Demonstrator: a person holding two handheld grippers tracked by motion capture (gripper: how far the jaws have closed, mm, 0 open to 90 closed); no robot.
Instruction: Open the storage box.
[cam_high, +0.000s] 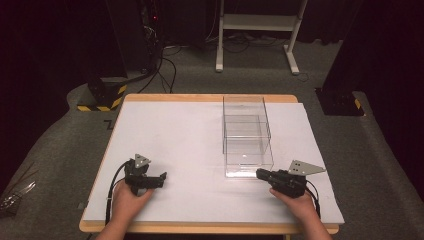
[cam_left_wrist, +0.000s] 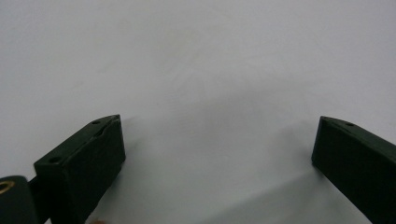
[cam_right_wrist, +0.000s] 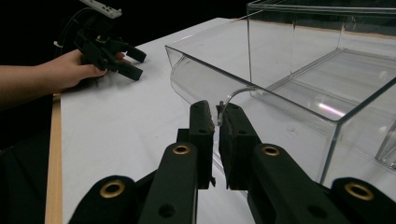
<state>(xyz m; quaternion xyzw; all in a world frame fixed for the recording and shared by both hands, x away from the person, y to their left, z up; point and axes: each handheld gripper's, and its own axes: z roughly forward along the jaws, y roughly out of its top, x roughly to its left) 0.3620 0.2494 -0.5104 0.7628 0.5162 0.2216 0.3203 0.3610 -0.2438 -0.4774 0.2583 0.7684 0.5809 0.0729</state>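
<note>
The clear plastic bin (cam_high: 247, 137) sits on the white counter (cam_high: 190, 145), its near wall caught between the clenched fingers of the right gripper (cam_right_wrist: 216, 122). It looks light, rigid and slick (thin walls may flex), so the rim edge is the sensible hold. The left gripper (cam_high: 161, 178) rests well apart, fingers (cam_left_wrist: 88, 154) spread wide, grasping nothing.

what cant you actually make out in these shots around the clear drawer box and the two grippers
- Right gripper: jaws nearly together at the drawer front; whether they pinch the clear handle lip is unclear, the jaws cover it.
- High view: that contact point is too small, hidden by the gripper body.
- Clear box: inner walls blur together through reflections.
- Left gripper: open over the white table surface; its body is cut off by the bottom edge.
</note>
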